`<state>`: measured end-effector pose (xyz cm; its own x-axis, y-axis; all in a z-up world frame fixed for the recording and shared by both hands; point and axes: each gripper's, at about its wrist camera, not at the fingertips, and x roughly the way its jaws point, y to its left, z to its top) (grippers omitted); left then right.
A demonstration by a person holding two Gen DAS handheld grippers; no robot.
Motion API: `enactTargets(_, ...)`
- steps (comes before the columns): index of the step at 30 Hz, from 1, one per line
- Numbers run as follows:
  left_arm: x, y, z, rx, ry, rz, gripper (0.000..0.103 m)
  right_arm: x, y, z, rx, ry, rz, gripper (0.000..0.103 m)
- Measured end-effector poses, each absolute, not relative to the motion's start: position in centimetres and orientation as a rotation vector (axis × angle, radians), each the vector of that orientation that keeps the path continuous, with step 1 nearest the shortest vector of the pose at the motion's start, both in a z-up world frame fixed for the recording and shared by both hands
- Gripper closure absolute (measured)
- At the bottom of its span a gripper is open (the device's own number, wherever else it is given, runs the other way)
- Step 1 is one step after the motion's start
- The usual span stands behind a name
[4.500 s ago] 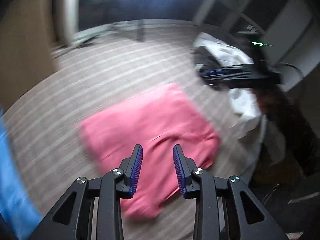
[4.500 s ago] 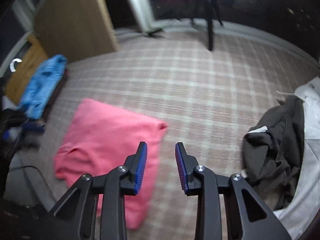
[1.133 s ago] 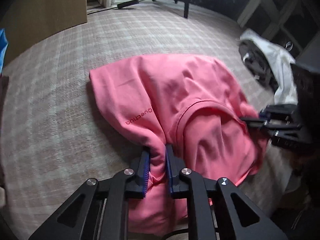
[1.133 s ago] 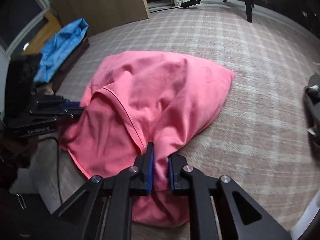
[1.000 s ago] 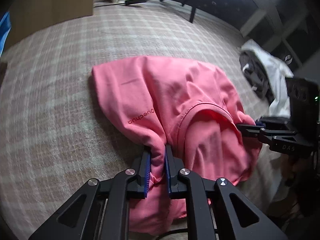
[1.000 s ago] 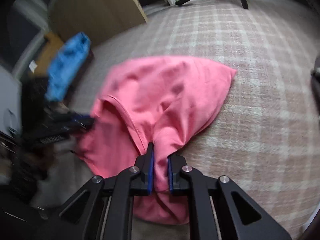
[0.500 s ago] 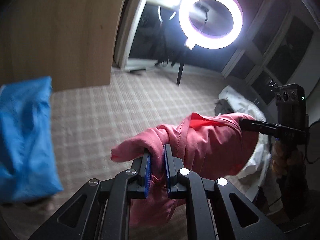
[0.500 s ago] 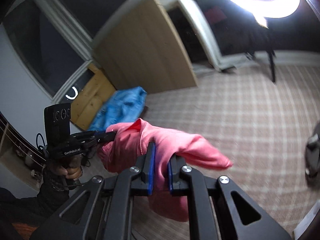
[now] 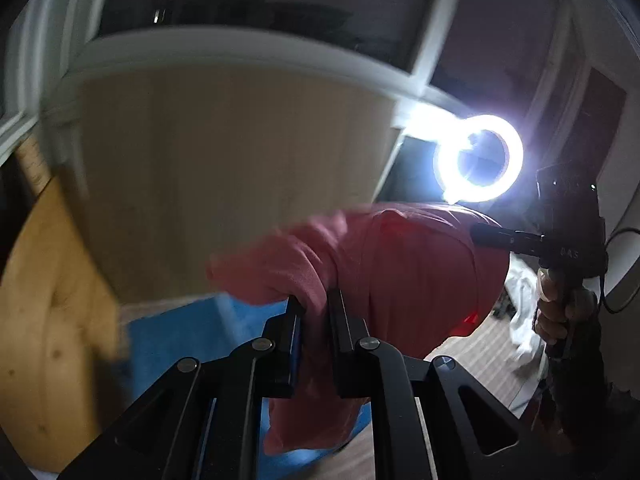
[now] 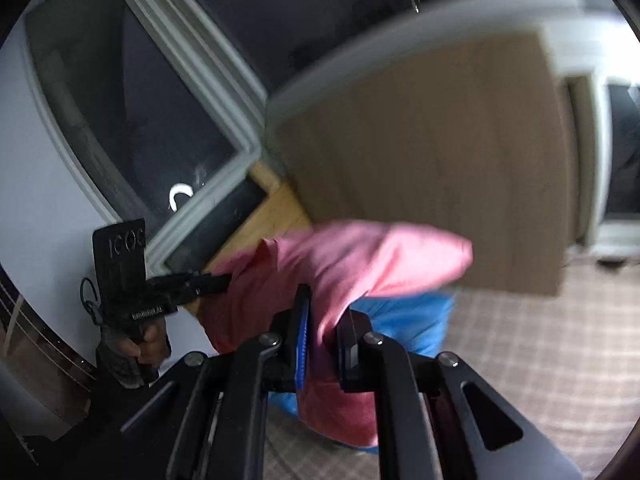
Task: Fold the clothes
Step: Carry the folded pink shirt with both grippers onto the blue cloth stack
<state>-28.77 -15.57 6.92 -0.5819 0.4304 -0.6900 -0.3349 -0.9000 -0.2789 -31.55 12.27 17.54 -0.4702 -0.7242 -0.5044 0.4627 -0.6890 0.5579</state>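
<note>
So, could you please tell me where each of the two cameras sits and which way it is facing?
Left wrist: on the left gripper, looking along its fingers at the pink shirt clamped there, a wooden panel and ring light beyond; the right gripper and hand show at right.
Right wrist: on the right gripper, facing the shirt and window; the left gripper and hand show at left.
Shared: shirt, panel, blue garment.

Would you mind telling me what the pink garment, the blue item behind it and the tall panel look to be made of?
Pink garment: soft matte knit, probably cotton jersey; it drapes and bunches limply where the right gripper and left gripper pinch it.
Blue item: also cloth by its soft folds; blur hides the weave.
Tall panel: light wood or wood-look laminate, matte, with faint vertical grain.
</note>
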Motion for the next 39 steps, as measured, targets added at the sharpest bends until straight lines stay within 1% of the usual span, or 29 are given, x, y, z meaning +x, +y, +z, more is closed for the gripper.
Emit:
enactTargets(1,-29.0,-16.9,4.2,-1.200,-0.184,2.440,0.092,-31.9,11.1,15.3,1.024,-0.475,-2.142,0.092)
enactTargets(3,-29.5,-19.4,-2.0,-1.383,-0.227,2.387,0.092,-32.8,8.1,8.8,1.196,-0.524,-2.065,0.092)
enactTargets(6,-30.1,-22.7,-10.7,-1.633,-0.302,2.288,0.093,-32.9,4.5,0.0,1.454,-0.485,-2.004,0.092)
enactTargets(7,-29.9,-23.5,-12.6,-1.656,-0.353,2.258,0.093,-32.6,4.1,-1.2,1.475,-0.492,-1.981,0.092)
enactTargets(8,-29.6,-24.1,-13.3,-1.646,-0.396,2.247,0.092,-32.4,3.8,-2.0,1.488,-0.496,-1.966,0.091)
enactTargets(10,-29.2,-24.4,-13.1,-1.608,-0.396,2.254,0.089,-32.0,4.0,-1.4,1.492,-0.474,-1.967,0.087)
enactTargets(12,-28.9,-24.8,-11.9,-1.576,-0.366,2.294,0.086,-31.9,4.5,0.3,1.482,-0.439,-1.985,0.086)
enactTargets(13,-28.8,-25.0,-11.1,-1.555,-0.355,2.318,0.085,-31.6,5.1,1.6,1.442,-0.421,-2.006,0.083)
enactTargets(14,-28.7,-25.2,-10.3,-1.521,-0.356,2.335,0.081,-31.3,5.8,3.0,1.394,-0.409,-2.028,0.078)
enactTargets(15,-28.7,-25.3,-9.4,-1.483,-0.361,2.350,0.077,-31.4,6.4,4.0,1.354,-0.412,-2.043,0.066)
enactTargets(16,-29.2,-25.4,-8.8,-1.454,-0.345,2.378,0.068,-31.6,6.8,4.9,1.311,-0.415,-2.065,0.058)
enactTargets(17,-29.9,-25.4,-8.2,-1.427,-0.323,2.410,0.062,-32.2,7.2,5.8,1.270,-0.416,-2.098,0.058)
enactTargets(19,-31.9,-25.3,-7.8,-1.406,-0.285,2.460,0.062,-33.6,7.2,6.3,1.242,-0.382,-2.162,0.058)
enactTargets(24,-37.6,-24.5,-11.5,-1.513,-0.273,2.446,0.064,-38.3,5.1,4.2,1.301,-0.290,-2.184,0.058)
enactTargets(27,-38.0,-24.2,-13.1,-1.532,-0.228,2.428,0.062,-39.4,3.5,3.1,1.338,-0.235,-2.185,0.058)
enactTargets(30,-38.5,-24.2,-13.8,-1.534,-0.225,2.421,0.062,-40.6,3.3,1.8,1.396,-0.260,-2.138,0.058)
enactTargets(31,-38.7,-24.2,-14.0,-1.526,-0.237,2.417,0.063,-40.7,3.2,1.4,1.395,-0.284,-2.112,0.059)
enactTargets(32,-38.8,-24.2,-14.0,-1.516,-0.243,2.416,0.064,-40.6,3.1,1.1,1.391,-0.303,-2.094,0.062)
enactTargets(33,-38.7,-24.3,-13.9,-1.505,-0.247,2.417,0.067,-40.4,3.1,1.1,1.381,-0.313,-2.088,0.079)
enactTargets(34,-38.7,-24.3,-13.9,-1.491,-0.253,2.420,0.083,-40.2,3.1,1.2,1.369,-0.323,-2.082,0.096)
enactTargets(35,-38.6,-24.4,-13.9,-1.475,-0.260,2.424,0.099,-39.9,3.1,1.3,1.355,-0.330,-2.080,0.097)
enactTargets(39,-36.6,-24.3,-11.9,-1.357,-0.226,2.498,0.099,-38.2,3.8,3.5,1.281,-0.336,-2.113,0.098)
